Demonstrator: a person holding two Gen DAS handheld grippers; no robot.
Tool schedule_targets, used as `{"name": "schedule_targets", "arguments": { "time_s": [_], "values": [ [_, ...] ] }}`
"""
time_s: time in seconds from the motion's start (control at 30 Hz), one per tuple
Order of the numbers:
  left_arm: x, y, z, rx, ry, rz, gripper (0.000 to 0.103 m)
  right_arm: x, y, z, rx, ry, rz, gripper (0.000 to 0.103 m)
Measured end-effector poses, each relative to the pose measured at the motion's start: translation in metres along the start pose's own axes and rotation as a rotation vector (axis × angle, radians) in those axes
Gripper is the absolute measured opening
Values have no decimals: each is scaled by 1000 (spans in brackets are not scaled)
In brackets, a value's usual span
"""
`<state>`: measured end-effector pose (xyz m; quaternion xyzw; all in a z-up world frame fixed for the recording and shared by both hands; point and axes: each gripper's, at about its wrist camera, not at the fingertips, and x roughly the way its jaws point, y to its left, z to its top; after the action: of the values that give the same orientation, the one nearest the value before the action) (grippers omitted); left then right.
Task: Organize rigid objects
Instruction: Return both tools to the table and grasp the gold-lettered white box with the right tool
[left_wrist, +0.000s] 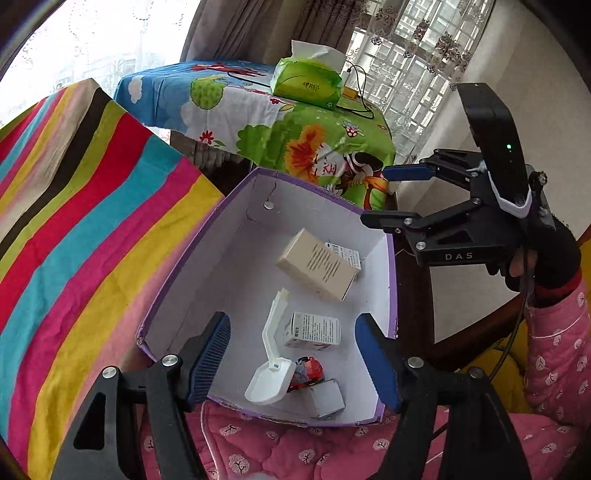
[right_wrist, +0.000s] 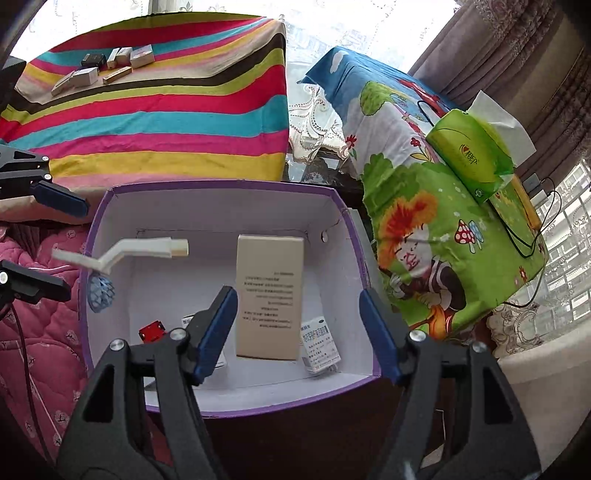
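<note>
Right wrist view: both hand-held grippers, right (right_wrist: 295, 328) and left (left_wrist: 291, 354), hang wide apart and empty over the purple box (right_wrist: 225, 186). Inside it lies the beige carton (right_wrist: 269, 295), near a white medicine box (right_wrist: 319, 349).

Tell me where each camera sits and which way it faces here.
Left wrist: on the left claw, looking down into the purple-rimmed white cardboard box; shows its own blue-padded fingers, the right claw and a pink quilted sleeve.
Right wrist: on the right claw, facing the same box from another side; the left claw shows at the left edge.
Shared: the box, the beige cardboard carton, the green tissue pack.
</note>
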<state>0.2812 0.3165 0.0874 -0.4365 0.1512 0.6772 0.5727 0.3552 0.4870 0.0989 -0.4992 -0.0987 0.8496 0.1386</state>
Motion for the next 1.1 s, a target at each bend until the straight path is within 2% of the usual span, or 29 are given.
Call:
{"name": "schedule_targets", "arguments": {
  "time_s": [0.07,0.17,0.27,0.37,0.5,0.6,0.7,0.87,1.0,1.1],
  "values": [
    [-13,25,0,-71,-36,39,71,-5,-1,10,22,-39,8,72],
    [-37,74,-2,-209,-117,143,77,-10,11,41,15,-135,50,74],
    [-61,131,-16,-337,-200,337,81,-6,45,85,-15,-249,139,82],
    [-83,190,-42,-475,-234,578,81,17,94,138,-19,-310,280,85],
    [-120,264,-93,-684,-282,805,81,62,168,211,39,-275,518,85],
    [-148,311,-130,-851,-316,921,81,104,238,260,67,-182,589,85],
    [-173,338,-162,-999,-379,966,81,134,302,298,130,-116,641,85],
    [-204,347,-197,-1112,-499,996,81,159,383,354,155,-146,538,85],
    [-218,356,-209,-1173,-549,991,81,187,416,386,214,-102,449,85],
    [-225,366,-209,-1204,-567,980,82,199,434,389,135,-78,347,85]
  ]
}}
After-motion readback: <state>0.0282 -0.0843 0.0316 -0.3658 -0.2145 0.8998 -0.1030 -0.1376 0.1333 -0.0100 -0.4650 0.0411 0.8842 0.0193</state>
